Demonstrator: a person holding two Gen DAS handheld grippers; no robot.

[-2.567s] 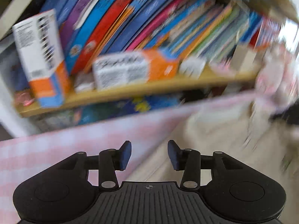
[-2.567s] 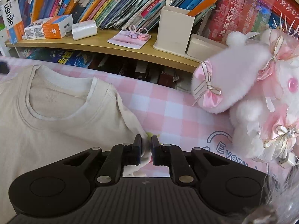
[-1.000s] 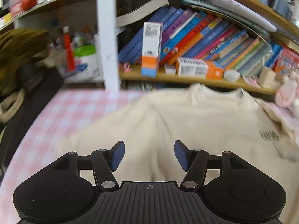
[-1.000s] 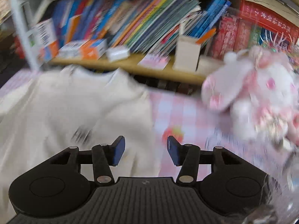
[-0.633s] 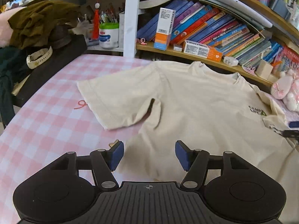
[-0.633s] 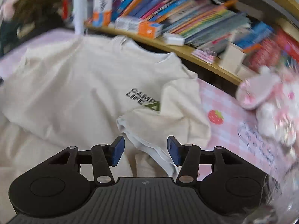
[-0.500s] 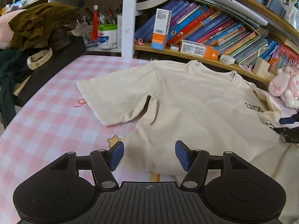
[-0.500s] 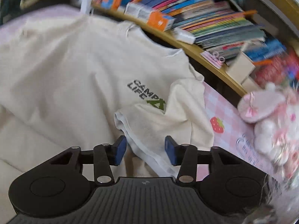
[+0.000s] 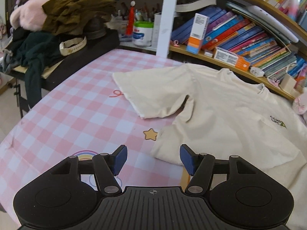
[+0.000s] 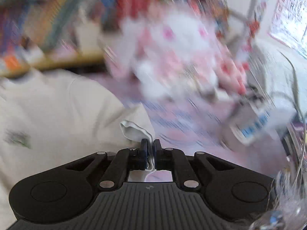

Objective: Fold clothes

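Note:
A cream T-shirt [image 9: 220,111] with a small green chest logo lies front up on the pink checked tablecloth [image 9: 76,118], one sleeve spread to the left. My left gripper [image 9: 152,158] is open just in front of the shirt's near left fold, with nothing between its blue pads. In the right wrist view, which is blurred by motion, my right gripper [image 10: 150,143] is shut on the edge of the cream T-shirt [image 10: 57,115], a white hem bunching up above the fingertips.
A wooden bookshelf [image 9: 226,59] packed with books runs behind the table. A heap of dark clothes [image 9: 57,23] sits on a black stand at left. A pink and white plush toy [image 10: 172,57] is at the right, near the shirt.
My right gripper has closed on the shirt's edge and swings fast, blurring its view. The left gripper has pulled back a little toward the shirt's near fold and stays open.

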